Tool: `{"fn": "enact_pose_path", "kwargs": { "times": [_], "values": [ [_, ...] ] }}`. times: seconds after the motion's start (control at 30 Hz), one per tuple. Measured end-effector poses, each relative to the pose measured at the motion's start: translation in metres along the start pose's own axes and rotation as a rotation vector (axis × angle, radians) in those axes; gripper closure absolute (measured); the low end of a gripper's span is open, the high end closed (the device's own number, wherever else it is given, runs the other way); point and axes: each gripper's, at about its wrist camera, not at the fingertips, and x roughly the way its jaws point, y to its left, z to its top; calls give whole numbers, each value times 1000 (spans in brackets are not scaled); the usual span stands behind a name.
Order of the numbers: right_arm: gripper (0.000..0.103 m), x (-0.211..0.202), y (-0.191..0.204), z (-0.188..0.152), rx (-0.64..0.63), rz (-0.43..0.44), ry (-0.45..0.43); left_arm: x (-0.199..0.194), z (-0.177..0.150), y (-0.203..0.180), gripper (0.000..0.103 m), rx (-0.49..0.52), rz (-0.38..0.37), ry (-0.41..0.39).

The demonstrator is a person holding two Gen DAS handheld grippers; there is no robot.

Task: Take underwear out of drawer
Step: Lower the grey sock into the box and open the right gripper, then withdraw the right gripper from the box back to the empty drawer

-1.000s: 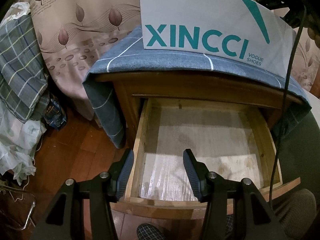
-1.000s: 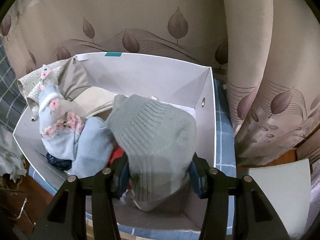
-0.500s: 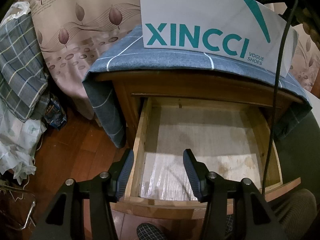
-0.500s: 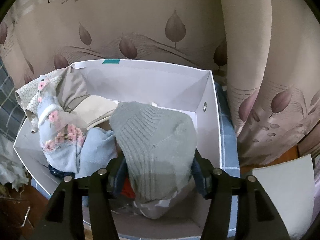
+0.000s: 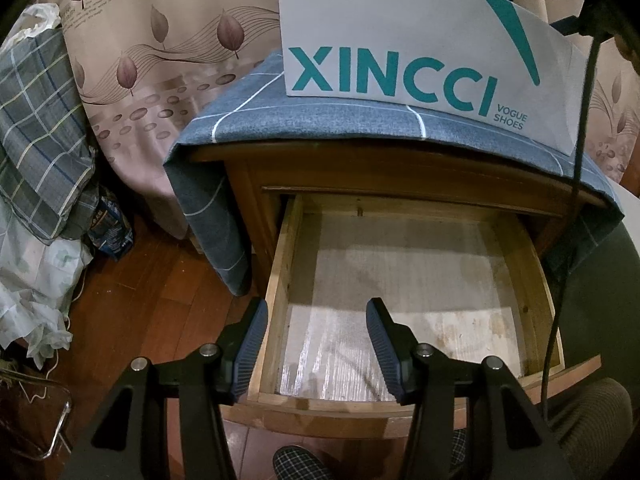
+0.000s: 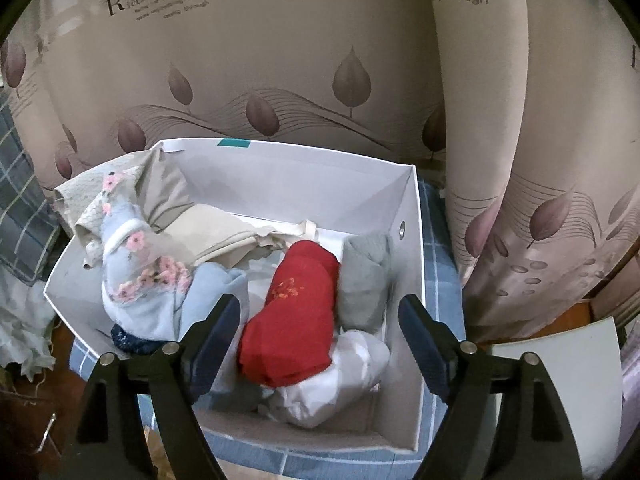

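The wooden drawer [image 5: 280,280] of the nightstand is pulled out; I see only its pale liner inside. My left gripper [image 5: 318,320] is open and empty above the drawer's front left corner. My right gripper [image 6: 320,316] is open and empty above a white shoe box [image 6: 412,240]. In the box lie a grey-green knit underwear piece [image 6: 366,280] against the right wall, a red piece [image 6: 296,312], a white piece [image 6: 340,384], a light blue floral piece [image 6: 140,276] and beige cloth [image 6: 216,232].
The shoe box [image 5: 400,40] marked XINCCI stands on a blue checked cloth [image 5: 280,120] over the nightstand. A leaf-print curtain [image 6: 280,80] hangs behind. Plaid bedding [image 5: 36,132] and bags lie on the wooden floor at left. A black cable [image 5: 576,160] hangs at right.
My right gripper opened and let go of the grey-green knit piece, which now lies in the box by its right wall. The gripper drew back upward. The left gripper stayed still.
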Motion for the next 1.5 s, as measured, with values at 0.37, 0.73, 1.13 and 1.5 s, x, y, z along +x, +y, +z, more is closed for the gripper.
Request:
{"fn": "enact_pose_path", "kwargs": {
  "times": [0.37, 0.73, 1.13, 1.5],
  "values": [
    [11, -56, 12, -23, -24, 43, -104, 2, 0, 1, 50, -12, -2, 18],
    [3, -84, 24, -129, -75, 32, -177, 6, 1, 5, 50, -48, 6, 39],
    [1, -29, 6, -239, 54, -38, 8, 5, 0, -1, 50, -23, 22, 53],
    [1, -6, 14, -270, 41, -6, 95, -3, -15, -18, 50, 62, 2, 82]
  ]
}}
